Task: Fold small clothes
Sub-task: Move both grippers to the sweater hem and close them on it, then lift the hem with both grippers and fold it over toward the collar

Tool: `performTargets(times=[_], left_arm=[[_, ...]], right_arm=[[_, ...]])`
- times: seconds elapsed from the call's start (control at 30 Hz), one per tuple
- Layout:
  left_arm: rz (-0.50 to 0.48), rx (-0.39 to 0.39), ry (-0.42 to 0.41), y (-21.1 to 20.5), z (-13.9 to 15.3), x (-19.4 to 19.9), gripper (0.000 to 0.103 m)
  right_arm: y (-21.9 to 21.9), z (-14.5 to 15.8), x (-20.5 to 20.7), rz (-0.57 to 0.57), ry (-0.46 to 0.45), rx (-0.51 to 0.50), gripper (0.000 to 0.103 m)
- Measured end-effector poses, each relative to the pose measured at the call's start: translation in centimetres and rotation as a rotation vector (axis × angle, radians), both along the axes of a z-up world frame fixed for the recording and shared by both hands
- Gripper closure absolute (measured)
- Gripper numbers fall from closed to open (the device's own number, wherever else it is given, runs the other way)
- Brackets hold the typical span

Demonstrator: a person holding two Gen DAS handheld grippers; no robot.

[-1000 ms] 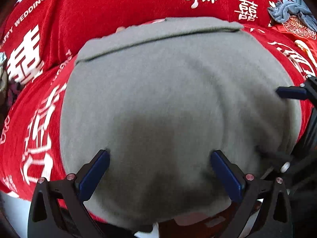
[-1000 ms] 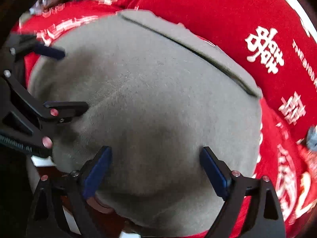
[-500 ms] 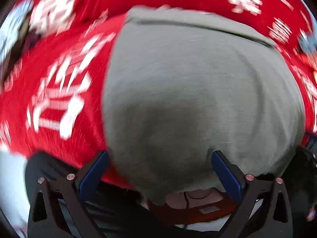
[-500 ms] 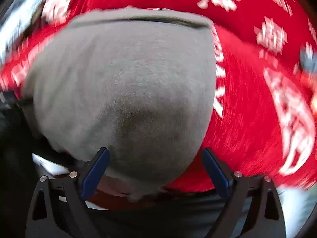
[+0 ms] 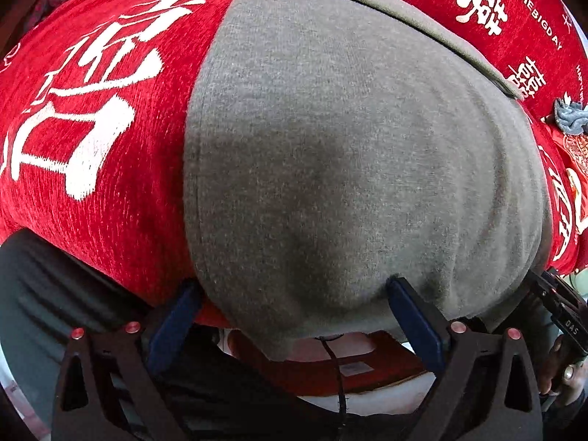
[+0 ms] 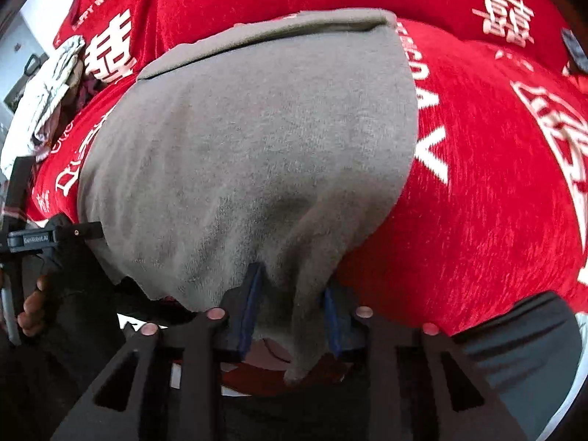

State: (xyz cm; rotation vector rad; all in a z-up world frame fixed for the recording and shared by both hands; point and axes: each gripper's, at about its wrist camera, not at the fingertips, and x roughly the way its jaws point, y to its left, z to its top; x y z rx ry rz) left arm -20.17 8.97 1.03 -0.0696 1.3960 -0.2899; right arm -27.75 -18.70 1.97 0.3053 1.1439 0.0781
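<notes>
Both grippers have swung apart to the near corners of the grey garment [image 5: 349, 154] since a second ago, and the right gripper [image 6: 290, 305] has just been closing its jaws, which stood wide then and now pinch a bunched fold of the near right corner between the blue pads [image 6: 248, 308]. Nearest the left gripper [image 5: 294, 316], the jaws stand spread, straddling the near left corner, which droops over the table edge between them without either pad pressing on it. Just beyond the tools the cloth lies mostly flat on the red printed tablecloth [image 5: 92, 117], and at its far end a band or folded edge [image 6: 264, 33] shows; I cannot tell whether that is a waistband or a first fold. By my reading the fold has barely begun: one corner is gripped, the other still needs clamping, and the lift and carry toward the far edge remain. Farther off, a crumpled blue-grey cloth [image 5: 569, 115] waits near the right rim.
</notes>
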Motion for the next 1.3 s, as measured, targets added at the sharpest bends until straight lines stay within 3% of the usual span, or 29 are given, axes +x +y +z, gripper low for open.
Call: performTargets(times=[0.07, 0.13, 0.2, 0.23, 0.27, 0.33, 0.4, 0.57, 0.7, 0.8, 0.93, 1.07, 1.1, 1.13, 1.17, 1.23, 1.3], left_arm=[[-0.001, 0.014, -0.004, 0.0, 0.1, 0.0, 0.007], [-0.003, 0.015, -0.011, 0.4, 0.6, -0.6, 0.020], [0.000, 0.017, -0.020, 0.5, 1.0, -0.5, 0.029], [0.003, 0.013, -0.022, 0.6, 1.2, -0.5, 0.038], [0.005, 0.006, -0.022, 0.8, 1.4, -0.6, 0.043], [0.012, -0.019, -0.034, 1.3, 2.2, -1.0, 0.075], [0.016, -0.064, -0.050, 1.9, 3.2, -1.1, 0.086], [0.051, -0.121, -0.121, 2.9, 5.8, -0.2, 0.087], [0.079, -0.153, -0.200, 2.9, 8.1, 3.1, 0.087], [0.103, -0.163, -0.262, 3.0, 8.9, 6.7, 0.087], [0.085, -0.155, -0.211, 1.5, 7.0, 9.7, 0.087], [0.060, -0.179, -0.191, 1.5, 6.4, 9.1, 0.083], [0.065, -0.198, -0.178, 2.0, 6.3, 8.8, 0.058], [0.084, -0.217, -0.158, 2.8, 6.1, 8.4, 0.010], [0.113, -0.214, -0.154, 3.5, 6.0, 7.7, 0.000], [0.180, -0.222, -0.186, 4.9, 5.9, 6.2, 0.001], [0.168, -0.228, -0.147, 5.3, 5.2, 5.1, 0.001]], right_arm=[[0.9, 0.0, 0.0, 0.013, 0.004, -0.036, 0.050], [1.8, -0.1, -0.4, 0.029, 0.011, -0.100, 0.050], [2.5, -0.1, -0.2, 0.038, 0.013, -0.149, 0.063], [2.3, -0.1, -0.1, 0.039, 0.011, -0.145, 0.086], [2.1, 0.1, -0.1, 0.043, 0.004, -0.114, 0.087], [1.3, 0.7, -0.4, 0.053, -0.019, -0.059, 0.087], [0.4, 2.0, -0.7, 0.053, -0.074, -0.009, 0.087], [-2.6, 5.8, -0.4, -0.023, -0.208, 0.113, 0.088], [-3.5, 7.9, 2.0, -0.039, -0.296, 0.092, 0.088], [-4.1, 7.7, 5.0, -0.059, -0.319, 0.099, 0.088], [-4.4, 5.4, 7.5, -0.073, -0.263, 0.085, 0.088], [-4.5, 3.3, 8.0, -0.066, -0.210, 0.072, 0.084], [-4.5, 3.0, 7.9, -0.066, -0.204, 0.077, 0.083], [-4.5, 2.9, 7.8, -0.069, -0.205, 0.084, 0.081], [-4.6, 2.8, 7.8, -0.071, -0.208, 0.094, 0.080], [-4.7, 2.8, 7.7, -0.075, -0.213, 0.101, 0.079], [-4.6, 2.8, 7.4, -0.077, -0.213, 0.101, 0.078]])
